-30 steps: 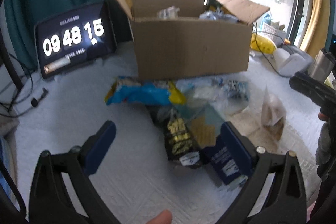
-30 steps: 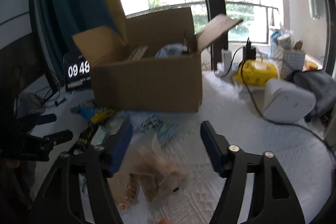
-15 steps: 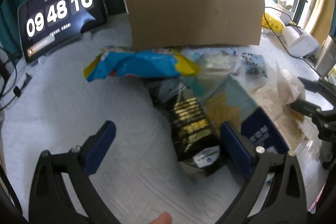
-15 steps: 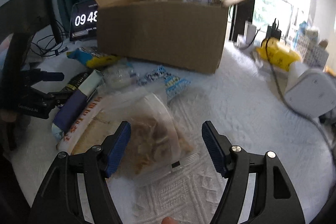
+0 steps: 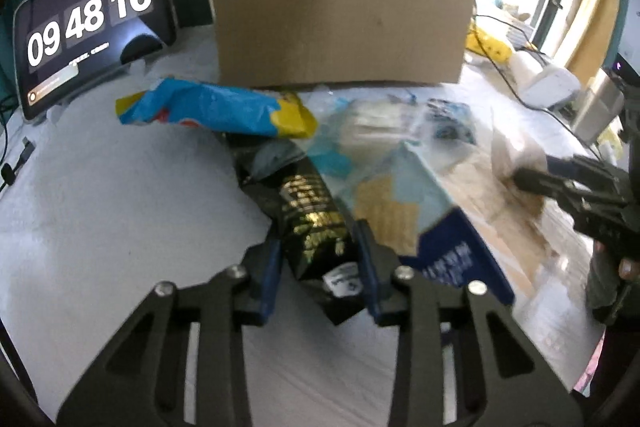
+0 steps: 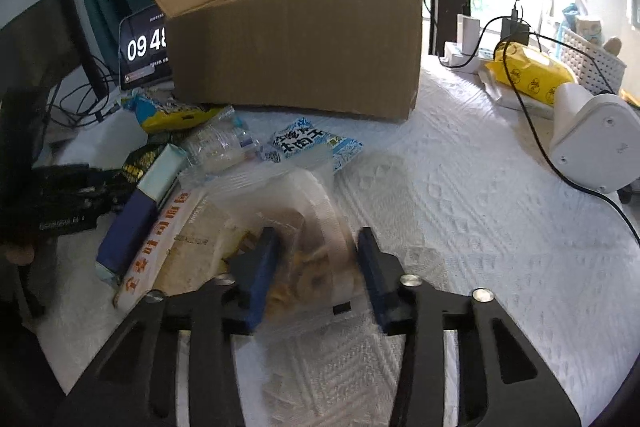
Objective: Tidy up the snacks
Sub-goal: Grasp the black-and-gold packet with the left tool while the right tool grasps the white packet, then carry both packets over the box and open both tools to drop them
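Note:
Snacks lie heaped on a white cloth in front of an open cardboard box (image 5: pixel 340 19) (image 6: pixel 296 55). My left gripper (image 5: pixel 318 259) is closing, and a black-and-gold snack packet (image 5: pixel 312 223) sits between its blue pads, which touch both of its sides. My right gripper (image 6: pixel 314 259) is also closing, its pads pressing into a clear bag of brown snacks (image 6: pixel 296 195). Beside the black packet lies a blue-and-teal cracker box (image 5: pixel 420 211) (image 6: pixel 136 219). A blue-and-yellow chip bag (image 5: pixel 208 107) rests against the cardboard box.
A tablet clock (image 5: pixel 88 31) leans at the back left. A small blue-and-white packet (image 6: pixel 308 143) and a white pack with orange letters (image 6: pixel 160 239) lie in the heap. A white device (image 6: pixel 592 143) with a black cable, a yellow pack (image 6: pixel 528 75) and a basket (image 6: pixel 592 63) are at the right.
Both grippers sank toward the heap and tilted down. The left jaws narrowed around the black-and-gold packet, and the right jaws narrowed around the clear bag.

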`<state>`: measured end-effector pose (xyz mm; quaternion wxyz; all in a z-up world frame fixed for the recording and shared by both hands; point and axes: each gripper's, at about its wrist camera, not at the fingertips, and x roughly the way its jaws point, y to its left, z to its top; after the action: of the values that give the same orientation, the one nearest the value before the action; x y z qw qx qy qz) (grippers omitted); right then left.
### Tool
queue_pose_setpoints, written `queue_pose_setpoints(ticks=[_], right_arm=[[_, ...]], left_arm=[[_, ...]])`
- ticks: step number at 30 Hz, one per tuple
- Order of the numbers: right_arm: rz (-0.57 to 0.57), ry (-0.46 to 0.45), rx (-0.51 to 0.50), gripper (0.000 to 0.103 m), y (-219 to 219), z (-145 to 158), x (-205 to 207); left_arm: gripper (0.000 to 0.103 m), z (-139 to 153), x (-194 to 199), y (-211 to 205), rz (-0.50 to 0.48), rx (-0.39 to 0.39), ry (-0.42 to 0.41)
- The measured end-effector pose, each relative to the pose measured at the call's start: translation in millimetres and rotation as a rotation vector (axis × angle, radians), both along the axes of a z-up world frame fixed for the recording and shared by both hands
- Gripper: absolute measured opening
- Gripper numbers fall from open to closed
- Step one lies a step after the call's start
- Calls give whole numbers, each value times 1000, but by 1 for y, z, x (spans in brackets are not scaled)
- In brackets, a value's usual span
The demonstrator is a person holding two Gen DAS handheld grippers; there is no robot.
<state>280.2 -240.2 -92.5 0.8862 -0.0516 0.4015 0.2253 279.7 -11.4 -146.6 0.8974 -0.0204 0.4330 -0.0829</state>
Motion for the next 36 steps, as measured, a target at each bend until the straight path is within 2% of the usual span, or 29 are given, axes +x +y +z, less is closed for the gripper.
queue_pose_setpoints(ticks=[4,8,14,18,22,25,33,36], right_arm=[[-9,-28,-11,36,0,11,-6],[-12,-75,-11,36,3,32,-13],[-21,-161,6,36,10,68,-17],[-30,-221,27,36,20,94,-13],[-42,-273,47,36,26,115,-4],[-58,-302,62,36,30,130,10],[-78,-372,94,36,43,170,53],[-88,-377,96,36,47,176,71]], left_arm=[[33,9,-16,3,-7,-54,-11],[33,26,-37,8,-15,-55,-54],[31,70,-59,22,1,-86,-154],[31,106,-68,25,-4,-86,-249],[31,130,-56,30,25,-75,-330],[31,140,-37,34,30,-105,-347],[31,174,27,40,51,-112,-432],[31,183,49,42,60,-93,-466]])
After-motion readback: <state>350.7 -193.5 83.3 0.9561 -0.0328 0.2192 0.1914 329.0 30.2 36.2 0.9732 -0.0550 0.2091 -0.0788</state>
